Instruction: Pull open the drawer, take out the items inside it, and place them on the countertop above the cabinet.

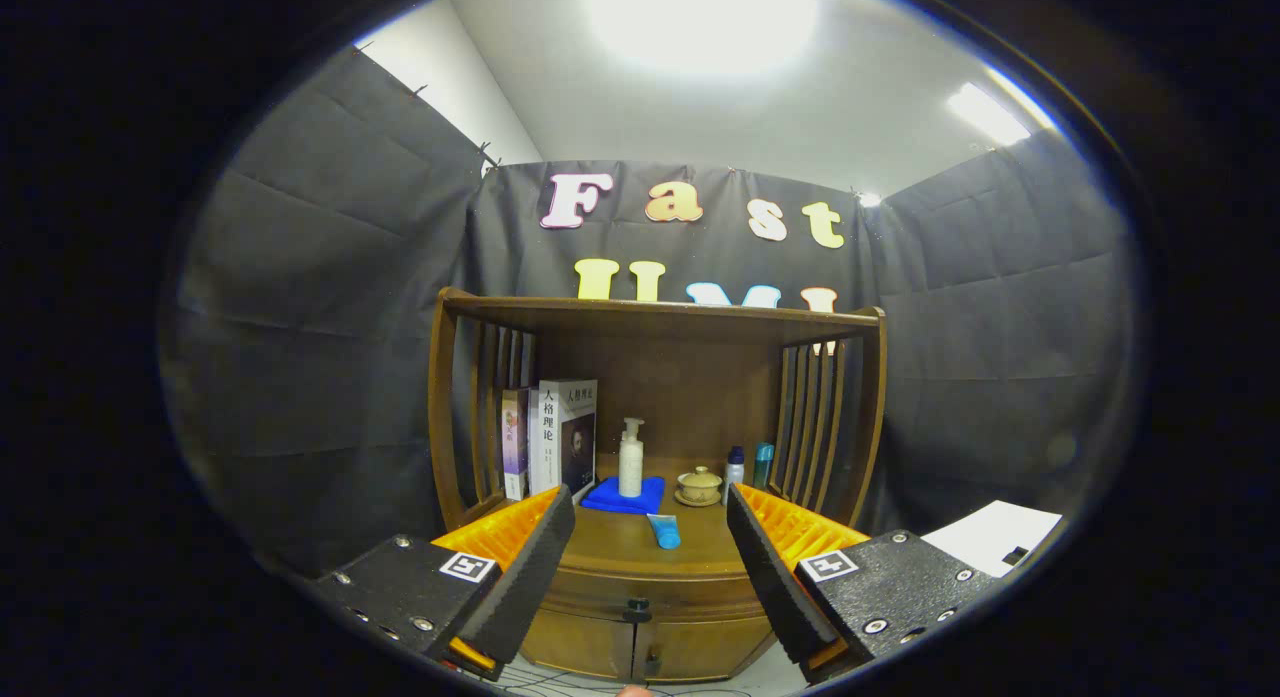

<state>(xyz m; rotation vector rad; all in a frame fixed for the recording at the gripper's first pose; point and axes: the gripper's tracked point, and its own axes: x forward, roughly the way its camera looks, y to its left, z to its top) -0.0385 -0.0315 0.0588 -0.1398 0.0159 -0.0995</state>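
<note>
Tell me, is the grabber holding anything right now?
No, nothing is held. The gripper is open, its fingers spread wide apart with only air between them. The cabinet and its drawer knob sit beyond them, untouched.

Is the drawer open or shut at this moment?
Shut. The drawer front sits flush under the countertop, its knob untouched; the open claw holds nothing.
</note>
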